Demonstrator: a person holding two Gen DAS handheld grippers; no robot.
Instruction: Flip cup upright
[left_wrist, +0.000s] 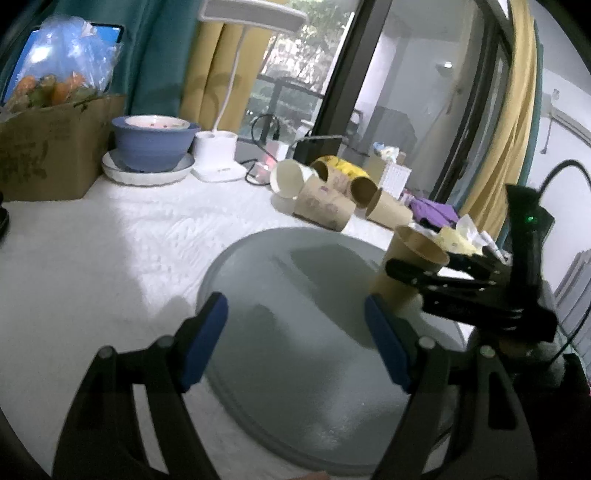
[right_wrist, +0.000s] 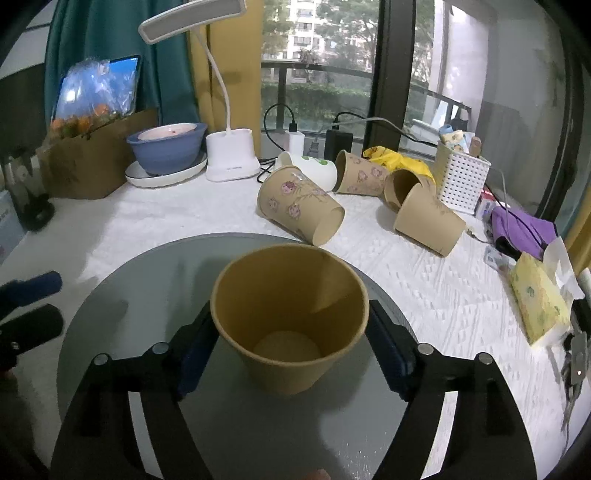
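A brown paper cup (right_wrist: 290, 325) stands upright, mouth up, over the grey round tray (right_wrist: 147, 280). My right gripper (right_wrist: 290, 343) is shut on the cup, its blue pads pressing both sides below the rim. In the left wrist view the same cup (left_wrist: 410, 266) shows at the tray's right side, held by the right gripper (left_wrist: 421, 275). My left gripper (left_wrist: 295, 339) is open and empty above the tray (left_wrist: 280, 295); its fingers (right_wrist: 33, 288) show at the left edge of the right wrist view.
Several paper cups (right_wrist: 301, 210) lie on their sides on the white tablecloth behind the tray. A white lamp base (right_wrist: 231, 155), a blue bowl (right_wrist: 166, 147), a cardboard box (right_wrist: 92, 162), a white perforated holder (right_wrist: 461, 181) and a tissue pack (right_wrist: 539, 299) stand around.
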